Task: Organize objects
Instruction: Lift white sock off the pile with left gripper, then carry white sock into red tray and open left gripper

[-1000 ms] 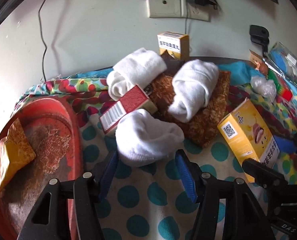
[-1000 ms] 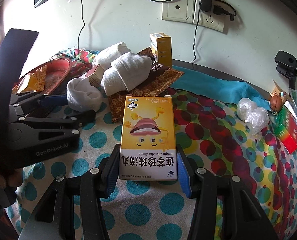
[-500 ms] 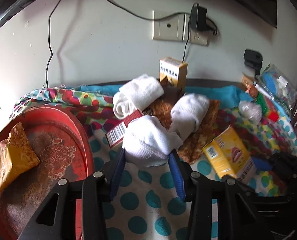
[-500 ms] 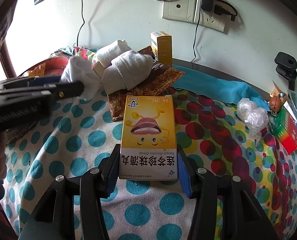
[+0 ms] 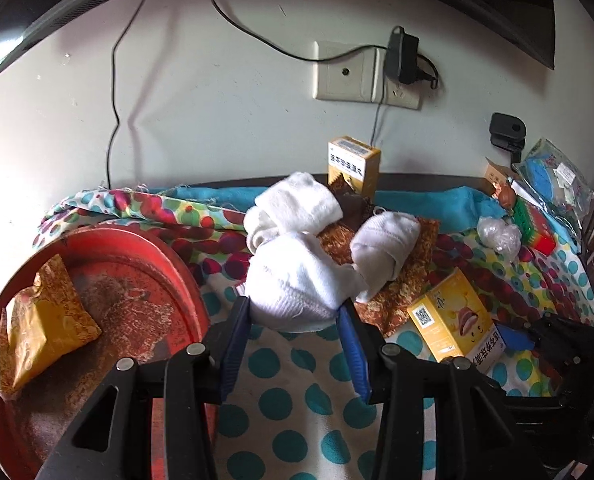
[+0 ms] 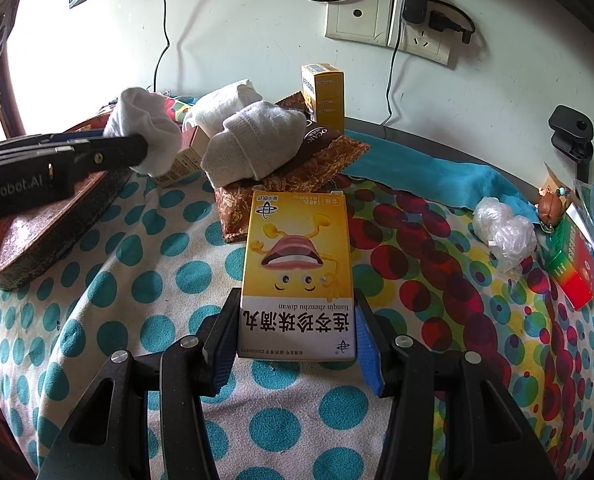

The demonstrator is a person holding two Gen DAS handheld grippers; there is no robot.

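My left gripper (image 5: 295,320) is shut on a rolled white sock (image 5: 297,284) and holds it lifted above the dotted cloth; it also shows in the right wrist view (image 6: 145,136). My right gripper (image 6: 295,320) is shut on a yellow medicine box (image 6: 297,272) that lies flat on the cloth; the box also shows in the left wrist view (image 5: 453,320). Two more rolled white socks (image 5: 293,204) (image 5: 385,240) lie on a brown patterned pouch (image 5: 401,292). A red tray (image 5: 145,276) at the left holds a yellow packet (image 5: 45,320).
A small box (image 6: 181,160) lies under the lifted sock. An upright yellow box (image 6: 325,92) stands at the wall under a socket (image 6: 361,12) with a charger. At the right are crumpled plastic (image 6: 505,232), a red-green box (image 6: 569,268) and a black clip (image 6: 569,128).
My left gripper closed on the front white sock and lifted it off the cloth, away from the pile. My right gripper stayed still, holding the yellow box.
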